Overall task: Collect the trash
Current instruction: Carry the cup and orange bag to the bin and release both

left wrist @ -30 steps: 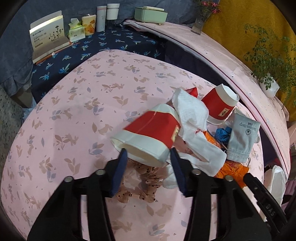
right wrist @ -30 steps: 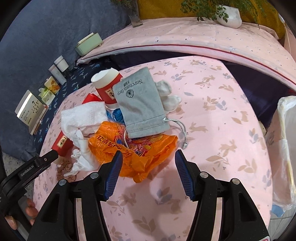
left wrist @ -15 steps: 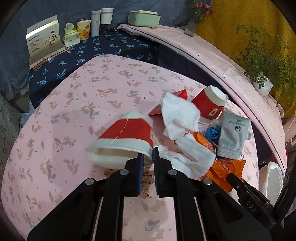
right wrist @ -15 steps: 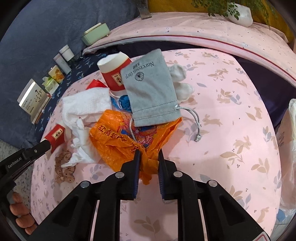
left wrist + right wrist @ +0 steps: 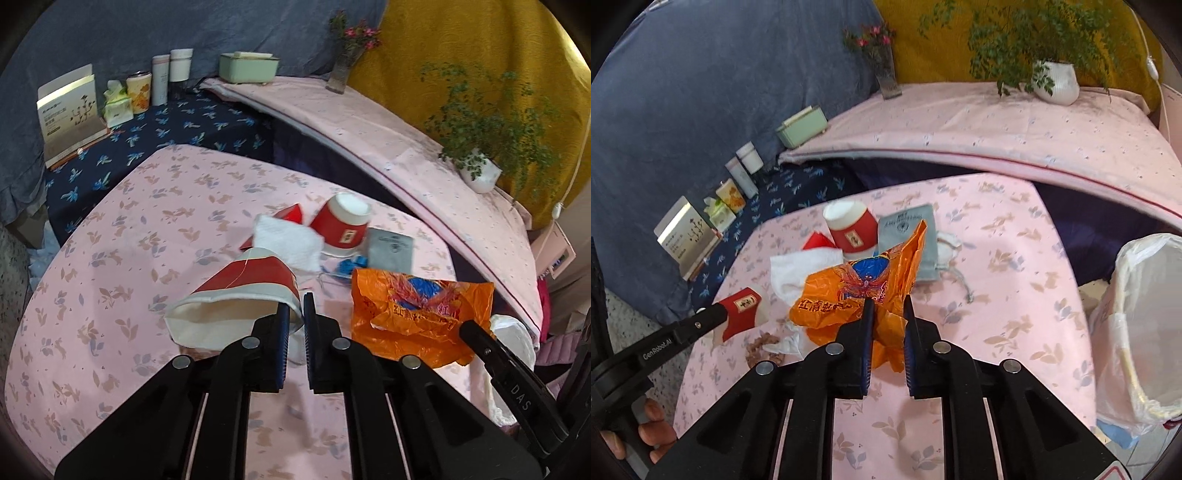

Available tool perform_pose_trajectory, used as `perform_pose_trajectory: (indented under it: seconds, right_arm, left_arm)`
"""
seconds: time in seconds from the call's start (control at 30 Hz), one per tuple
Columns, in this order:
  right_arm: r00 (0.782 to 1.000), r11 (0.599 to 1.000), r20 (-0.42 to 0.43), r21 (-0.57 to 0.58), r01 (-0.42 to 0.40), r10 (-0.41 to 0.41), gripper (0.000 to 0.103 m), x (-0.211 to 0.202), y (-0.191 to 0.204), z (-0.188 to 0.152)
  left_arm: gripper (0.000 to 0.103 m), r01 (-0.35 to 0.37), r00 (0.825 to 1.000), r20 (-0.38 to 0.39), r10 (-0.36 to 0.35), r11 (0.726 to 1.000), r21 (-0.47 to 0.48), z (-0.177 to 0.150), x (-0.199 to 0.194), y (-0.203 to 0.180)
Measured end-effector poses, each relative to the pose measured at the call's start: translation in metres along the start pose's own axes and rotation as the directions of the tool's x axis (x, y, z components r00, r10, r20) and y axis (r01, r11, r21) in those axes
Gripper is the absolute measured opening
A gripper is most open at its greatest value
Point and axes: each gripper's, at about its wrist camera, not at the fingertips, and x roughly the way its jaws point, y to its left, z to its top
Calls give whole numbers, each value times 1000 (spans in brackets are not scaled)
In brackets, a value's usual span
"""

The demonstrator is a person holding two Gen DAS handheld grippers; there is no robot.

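My left gripper [image 5: 294, 314] is shut on the rim of a crushed red-and-white paper cup [image 5: 240, 295], which hangs above the pink floral tablecloth [image 5: 110, 288]. The same cup [image 5: 742, 308] shows at the left of the right wrist view. My right gripper [image 5: 888, 310] has an orange plastic bag [image 5: 857, 291] between its closing jaws; the pads pinch the bag, which is lifted off the cloth. The bag [image 5: 417, 306] also hangs at the right of the left wrist view.
On the cloth lie an upright red paper cup [image 5: 851, 232], white tissues [image 5: 790, 269], a grey drawstring pouch [image 5: 908, 236], a red wrapper [image 5: 291, 214] and brown crumbs [image 5: 762, 347]. A bin with a white liner [image 5: 1145, 314] stands off the table's right edge.
Both grippers closed, the left on the crushed cup and the right on the orange bag. Both then rose, lifting the cup and the bag off the cloth.
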Motion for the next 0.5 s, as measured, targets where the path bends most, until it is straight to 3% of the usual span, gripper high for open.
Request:
perform_pose_trajectory:
  seconds: [0.3, 0.5]
  right_arm:
    - [993, 997, 97, 51, 61, -66, 13, -43, -37, 9]
    - [982, 985, 137, 132, 110, -128, 13, -70, -82, 8]
  left_arm:
    - [7, 112, 994, -1, -113, 989, 97, -4, -16, -68]
    - [7, 203, 979, -31, -201, 959, 196, -16, -19, -129]
